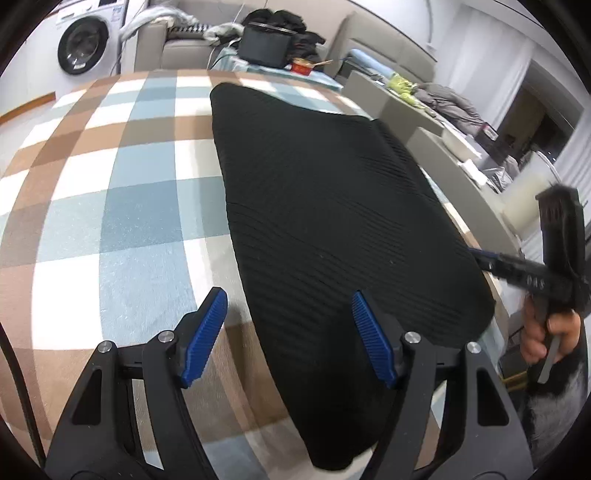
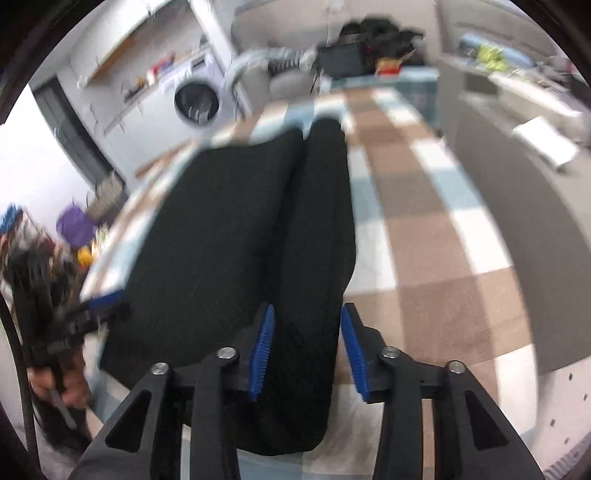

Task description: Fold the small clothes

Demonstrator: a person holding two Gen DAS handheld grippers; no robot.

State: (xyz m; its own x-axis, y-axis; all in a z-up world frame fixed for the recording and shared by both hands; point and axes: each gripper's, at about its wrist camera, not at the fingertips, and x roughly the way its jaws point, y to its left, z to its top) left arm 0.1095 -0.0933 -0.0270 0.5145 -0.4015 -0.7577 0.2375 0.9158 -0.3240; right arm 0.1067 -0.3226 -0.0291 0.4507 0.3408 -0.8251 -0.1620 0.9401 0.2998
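A black ribbed garment point(image 1: 332, 229) lies flat on the checked cloth of the table point(image 1: 110, 206). My left gripper point(image 1: 288, 328) is open, its jaws wide apart over the garment's near left edge, holding nothing. In the right wrist view the garment point(image 2: 229, 251) shows a lengthwise fold, and my right gripper point(image 2: 306, 350) is open with its jaws straddling the garment's near right part. The right gripper also shows at the far right of the left wrist view point(image 1: 480, 258), at the garment's edge. The right wrist view is blurred.
A washing machine point(image 1: 83, 46) stands at the back left. A sofa with dark clothes point(image 1: 280, 22) and a black box point(image 1: 264, 46) lies beyond the table. A grey counter point(image 1: 436, 122) runs along the right.
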